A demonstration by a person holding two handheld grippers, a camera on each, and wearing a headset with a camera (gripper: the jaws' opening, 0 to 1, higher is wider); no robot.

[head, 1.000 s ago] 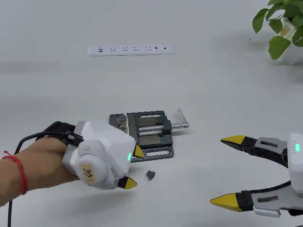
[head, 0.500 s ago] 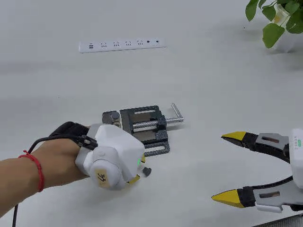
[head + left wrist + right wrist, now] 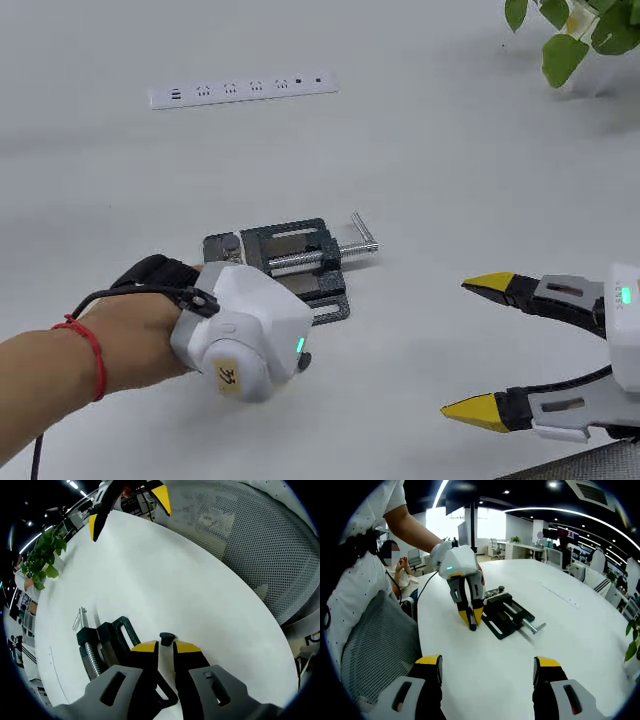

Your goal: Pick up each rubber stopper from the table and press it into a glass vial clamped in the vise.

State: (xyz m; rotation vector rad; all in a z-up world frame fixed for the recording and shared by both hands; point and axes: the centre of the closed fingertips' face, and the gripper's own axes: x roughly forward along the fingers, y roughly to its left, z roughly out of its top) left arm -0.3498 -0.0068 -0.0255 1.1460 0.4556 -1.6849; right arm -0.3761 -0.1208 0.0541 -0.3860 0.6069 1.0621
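Note:
A small dark rubber stopper sits on the white table, pinched between the yellow tips of my left gripper, which is shut on it. From the head view the left gripper points down just in front of the vise, and its white body hides most of the stopper. A glass vial with a grey top stands clamped at the vise's left end. My right gripper hovers open at the right, holding nothing. Its own view shows the left gripper beside the vise.
A white power strip lies at the back of the table. A potted plant stands at the far right corner. The vise's handle sticks out to the right. A mesh chair stands at the table's near edge.
My left gripper has moved right and down over the stopper, and its jaws have shut on it. The right gripper has stayed open in about the same place.

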